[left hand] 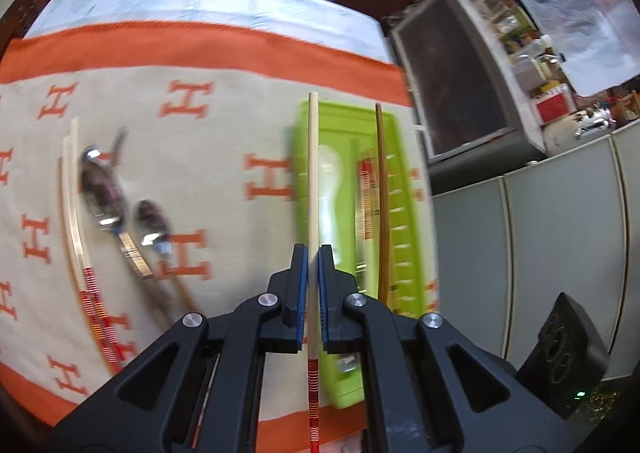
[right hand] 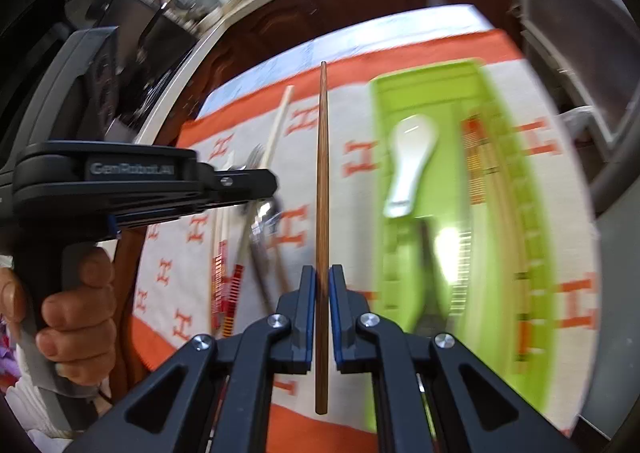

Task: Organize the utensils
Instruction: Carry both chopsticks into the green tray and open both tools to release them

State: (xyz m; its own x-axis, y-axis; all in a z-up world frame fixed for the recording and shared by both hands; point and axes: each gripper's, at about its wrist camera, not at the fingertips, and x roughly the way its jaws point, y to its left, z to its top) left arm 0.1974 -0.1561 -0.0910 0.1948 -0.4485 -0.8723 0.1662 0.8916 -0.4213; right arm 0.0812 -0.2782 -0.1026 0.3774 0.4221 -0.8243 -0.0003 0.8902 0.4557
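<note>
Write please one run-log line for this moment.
left gripper: shut on pale chopstick | right gripper: shut on brown chopstick | green tray: holds white spoon

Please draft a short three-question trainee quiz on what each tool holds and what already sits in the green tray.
1. True or false: the left tool is shut on a dark brown chopstick.
2. Multiple choice: which white item lies in the green tray? A) fork B) ceramic spoon C) cup
3. Fill in: the metal spoons lie on the patterned ____, outside the tray.

Key:
1. False: it grips the pale chopstick with red bands; the right tool grips the dark brown chopstick.
2. B, the ceramic spoon.
3. Cloth.
</note>
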